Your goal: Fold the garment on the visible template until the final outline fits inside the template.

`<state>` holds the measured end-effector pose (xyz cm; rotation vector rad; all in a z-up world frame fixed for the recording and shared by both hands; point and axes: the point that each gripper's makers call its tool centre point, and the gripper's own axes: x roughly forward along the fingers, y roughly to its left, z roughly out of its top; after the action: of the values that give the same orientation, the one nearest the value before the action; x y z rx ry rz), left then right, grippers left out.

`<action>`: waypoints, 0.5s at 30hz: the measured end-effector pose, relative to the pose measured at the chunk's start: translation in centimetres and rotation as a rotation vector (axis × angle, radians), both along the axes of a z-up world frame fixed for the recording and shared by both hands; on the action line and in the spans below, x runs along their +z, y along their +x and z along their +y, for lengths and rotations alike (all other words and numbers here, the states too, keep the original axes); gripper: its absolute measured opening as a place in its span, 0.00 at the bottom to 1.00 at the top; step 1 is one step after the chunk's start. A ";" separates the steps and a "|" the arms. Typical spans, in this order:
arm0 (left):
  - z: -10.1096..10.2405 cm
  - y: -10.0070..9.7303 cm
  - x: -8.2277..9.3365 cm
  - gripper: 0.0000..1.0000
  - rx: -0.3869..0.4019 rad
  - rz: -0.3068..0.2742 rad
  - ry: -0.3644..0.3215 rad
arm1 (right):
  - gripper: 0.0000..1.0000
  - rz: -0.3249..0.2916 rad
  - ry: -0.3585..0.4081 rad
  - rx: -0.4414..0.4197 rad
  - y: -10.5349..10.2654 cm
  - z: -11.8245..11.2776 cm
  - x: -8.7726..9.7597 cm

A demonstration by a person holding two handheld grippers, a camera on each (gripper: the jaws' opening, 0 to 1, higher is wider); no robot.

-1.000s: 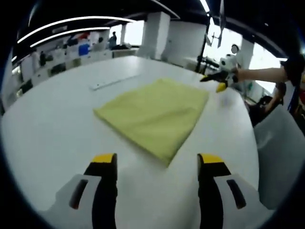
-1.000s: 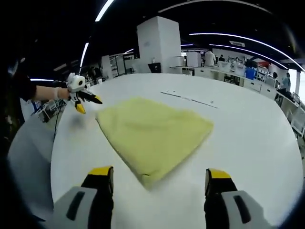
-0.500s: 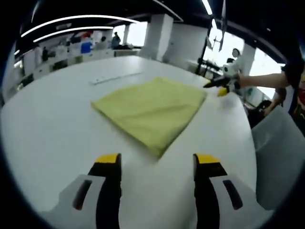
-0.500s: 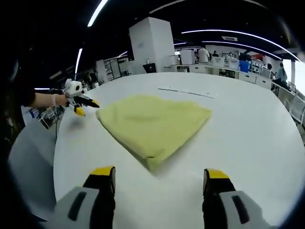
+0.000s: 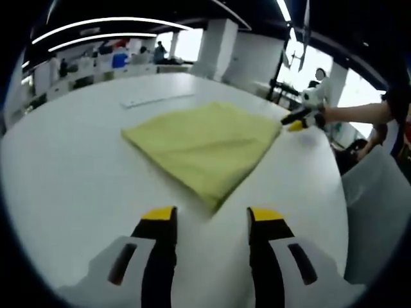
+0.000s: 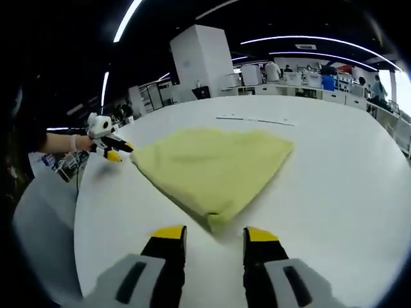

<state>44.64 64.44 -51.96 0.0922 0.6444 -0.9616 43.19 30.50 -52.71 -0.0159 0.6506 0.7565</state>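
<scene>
- The white counter point(image 5: 64, 167) takes up most of both views; it is broad, with a curved edge, and an office hall with a white pillar and ceiling light strips lies behind it.
- The yellow garment point(image 5: 202, 141) lies flat on the counter point(image 6: 347, 179) as a folded, roughly four-cornered shape, one corner pointing toward each camera. In the right gripper view the garment point(image 6: 215, 167) spreads out from the near corner just above that view's own jaws.
- A thin pale strip point(image 5: 157, 99) lies on the counter beyond the garment's far edge, apart from it; in the right gripper view it shows as a faint line point(image 6: 253, 120). Whether this is part of the template I cannot tell.
- The left tongs point(image 5: 209, 218) hang over bare counter just short of the garment's near corner, jaws parted with a clear gap, nothing between them. From the right gripper view the same tongs point(image 6: 119, 153) sit at the garment's left corner; whether they touch the cloth I cannot tell.
- The right tongs point(image 6: 214, 232) hover just short of the garment's near corner, jaws spread by a narrow gap, holding nothing. In the left gripper view they point(image 5: 297, 120) appear at the garment's right corner, held by a person's outstretched arm point(image 5: 356, 114).
</scene>
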 end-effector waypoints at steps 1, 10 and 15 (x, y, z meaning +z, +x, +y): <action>0.0 0.0 -0.1 0.38 0.000 0.003 -0.001 | 0.27 0.002 0.002 -0.001 0.0 0.2 0.0; -0.3 0.2 -0.6 0.22 -0.018 0.020 0.002 | 0.09 -0.005 0.002 -0.010 0.3 0.4 0.0; -0.5 0.2 -0.6 0.18 -0.019 0.023 -0.002 | 0.03 -0.002 0.007 -0.019 0.5 0.2 -0.1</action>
<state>44.82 63.98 -52.56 0.0858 0.6642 -0.9832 43.70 30.68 -52.81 -0.0041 0.6455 0.7399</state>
